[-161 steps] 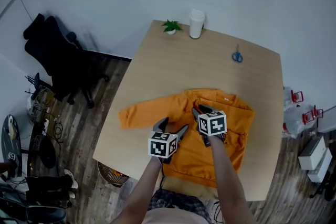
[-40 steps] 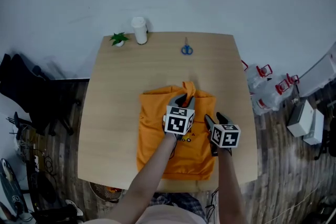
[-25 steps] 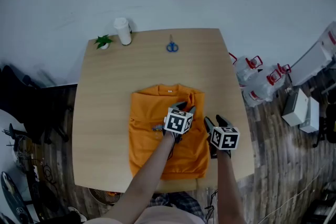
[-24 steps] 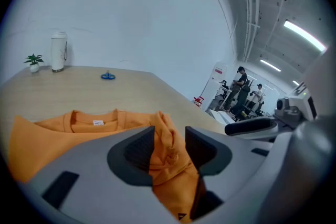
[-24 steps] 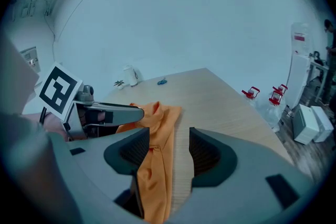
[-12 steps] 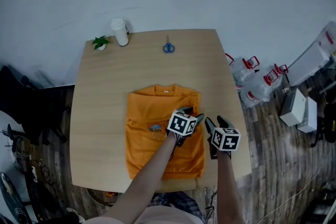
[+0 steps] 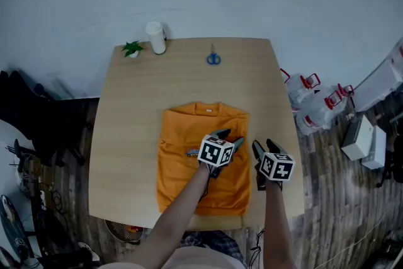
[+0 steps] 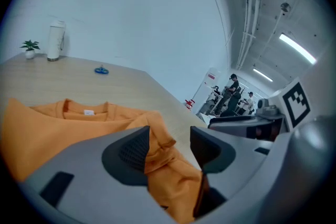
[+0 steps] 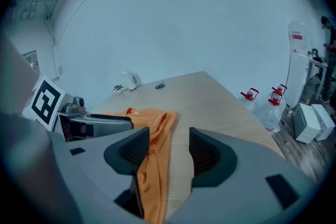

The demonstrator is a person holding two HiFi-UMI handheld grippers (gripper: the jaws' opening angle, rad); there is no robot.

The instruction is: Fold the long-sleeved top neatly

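The orange long-sleeved top lies on the wooden table as a narrow rectangle, sleeves folded in and collar at the far end. My left gripper hovers over the top's right half. Its jaws have just been opening, and a rumpled fold of the top lies loose between and below them, unpressed. That left gripper is open. My right gripper hangs open just right of the top over bare wood. In the right gripper view, the right gripper has the top's edge under its left jaw.
At the table's far edge stand a small plant and a white cup, with blue scissors to their right. Water bottles stand on the floor at the right, and a dark chair is at the left.
The outspread sleeve has been folded in, so the top is now a rectangle. My left gripper let go of the fabric, opened and drew slightly back and right. The right gripper stayed put.
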